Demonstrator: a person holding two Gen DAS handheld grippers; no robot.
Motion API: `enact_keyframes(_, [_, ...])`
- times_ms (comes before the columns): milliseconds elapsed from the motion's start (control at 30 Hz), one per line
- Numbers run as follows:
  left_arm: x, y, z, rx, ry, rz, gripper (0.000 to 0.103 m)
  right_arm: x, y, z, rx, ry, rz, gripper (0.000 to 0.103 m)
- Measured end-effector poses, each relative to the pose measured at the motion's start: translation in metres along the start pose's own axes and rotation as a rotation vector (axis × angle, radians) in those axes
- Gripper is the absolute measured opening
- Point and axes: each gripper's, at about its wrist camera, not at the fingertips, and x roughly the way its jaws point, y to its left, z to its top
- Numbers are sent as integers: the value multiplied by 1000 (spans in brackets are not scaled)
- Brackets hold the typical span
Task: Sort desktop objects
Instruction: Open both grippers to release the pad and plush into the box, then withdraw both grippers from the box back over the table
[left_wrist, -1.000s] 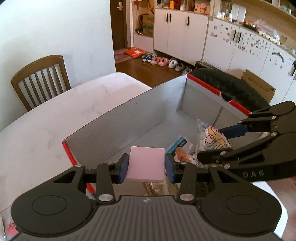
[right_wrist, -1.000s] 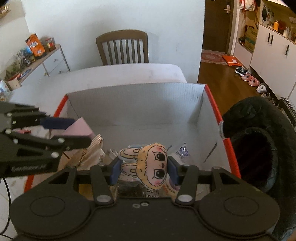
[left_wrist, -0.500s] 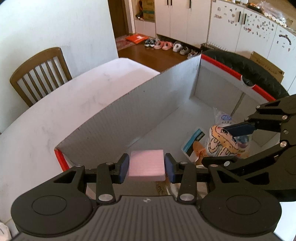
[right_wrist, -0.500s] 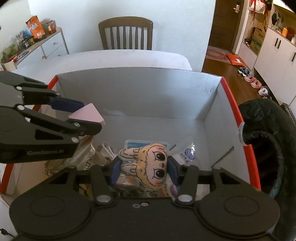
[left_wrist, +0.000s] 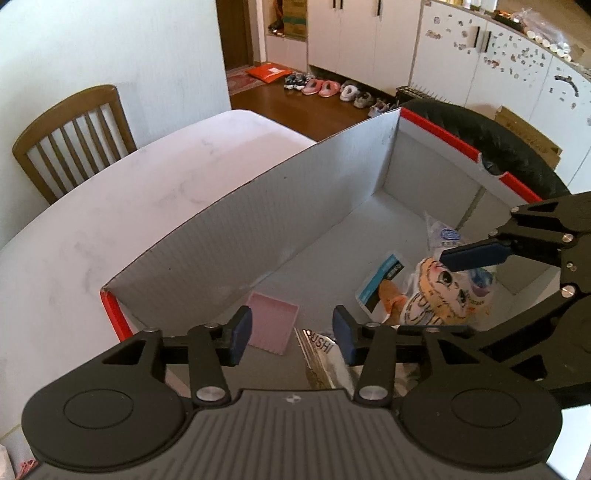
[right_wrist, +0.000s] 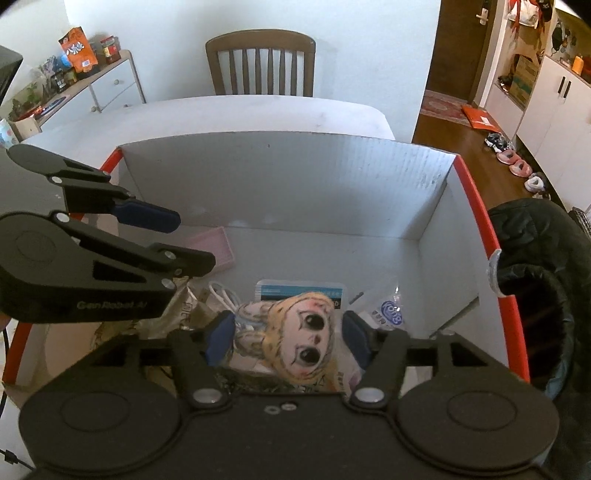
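A red-rimmed white cardboard box (left_wrist: 258, 221) (right_wrist: 288, 192) stands on the white table. My left gripper (left_wrist: 291, 334) is open above the box's near left corner. A pink pad (left_wrist: 271, 326) (right_wrist: 218, 249) lies flat on the box floor below it. My right gripper (right_wrist: 288, 341) is open above the box's right half. A plush doll with a yellow-haired face (right_wrist: 295, 341) (left_wrist: 439, 295) lies loose between its fingers, on top of packets in the box.
Snack packets (left_wrist: 384, 280), a clear bag (right_wrist: 388, 314) and a foil wrapper (left_wrist: 321, 354) lie in the box. A black coat (right_wrist: 539, 258) hangs at the box's right. A wooden chair (right_wrist: 260, 62) stands at the table's far end.
Both grippers opened. The pink pad dropped from the left gripper to the box floor. The doll slipped from the right gripper and tilted onto the packets.
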Motion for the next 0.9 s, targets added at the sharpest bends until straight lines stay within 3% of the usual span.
enact_keyframes(133, [-8,-2,-3,-3,-20,-9,65,-5,-2,-3,-13,-4,4,72])
enact_keyframes(500, [-42,3,-11,-55,-84,-31,66,-34,-4,1,-44,-45,47,82])
enact_keyframes(900, [-97,21,-38,-151,-172,-27,66,-66,15,1,-67,-98,97,83])
